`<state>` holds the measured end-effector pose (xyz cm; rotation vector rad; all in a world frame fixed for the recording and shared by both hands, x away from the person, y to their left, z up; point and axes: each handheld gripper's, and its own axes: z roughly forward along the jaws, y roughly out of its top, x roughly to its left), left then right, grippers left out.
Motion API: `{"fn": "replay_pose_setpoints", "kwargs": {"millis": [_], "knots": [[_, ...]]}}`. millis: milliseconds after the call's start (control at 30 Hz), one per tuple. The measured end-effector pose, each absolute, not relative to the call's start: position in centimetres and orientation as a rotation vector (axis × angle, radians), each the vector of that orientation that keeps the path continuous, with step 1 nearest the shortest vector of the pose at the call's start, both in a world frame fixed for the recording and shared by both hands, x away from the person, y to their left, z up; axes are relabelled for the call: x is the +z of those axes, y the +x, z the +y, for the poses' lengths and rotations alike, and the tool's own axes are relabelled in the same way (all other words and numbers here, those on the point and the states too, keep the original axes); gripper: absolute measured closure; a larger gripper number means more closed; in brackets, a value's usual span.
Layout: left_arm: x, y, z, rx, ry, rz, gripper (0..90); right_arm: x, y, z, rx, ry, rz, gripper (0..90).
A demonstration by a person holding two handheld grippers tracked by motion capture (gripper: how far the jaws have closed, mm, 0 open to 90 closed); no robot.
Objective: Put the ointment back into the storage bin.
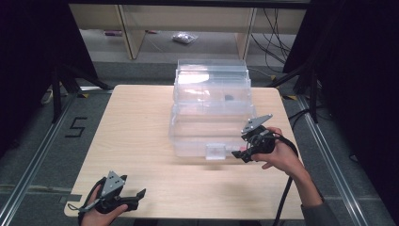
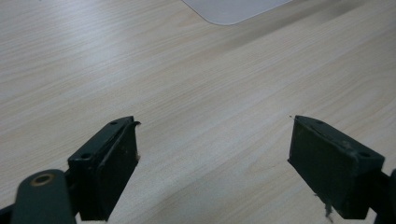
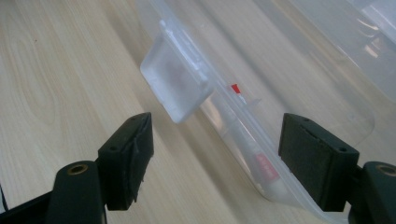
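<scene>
- The table (image 1: 141, 136) has a light wood-grain top with rounded corners and stands on a grey floor (image 1: 33, 155).
- A clear plastic box (image 1: 211, 113) rests directly on the table, toward the far side and slightly right of the middle.
- The box's frosted latch tab (image 1: 216, 151) faces the near edge, low at the table top.
- The near half of the table is bare wood.

One readable mark: a black numeral "5" (image 1: 76, 127) on the grey floor (image 1: 28, 141), left of the worktop (image 1: 141, 141), in the high view. A red-and-white tube (image 3: 261, 163) inside the clear box (image 3: 327, 93) bears print too blurred to read.
</scene>
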<state>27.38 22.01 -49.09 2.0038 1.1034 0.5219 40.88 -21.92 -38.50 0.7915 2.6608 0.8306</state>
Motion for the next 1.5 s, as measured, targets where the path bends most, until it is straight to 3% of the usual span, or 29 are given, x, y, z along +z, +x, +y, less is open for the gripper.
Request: {"fn": "replay_pose_setpoints", "kwargs": {"millis": [1500], "knots": [[-49.0, 27.3, 21.9, 0.508, 2.001, 1.079, 15.0, -40.6, 37.1, -21.0, 0.927, 0.76, 2.653, 21.4]]}}
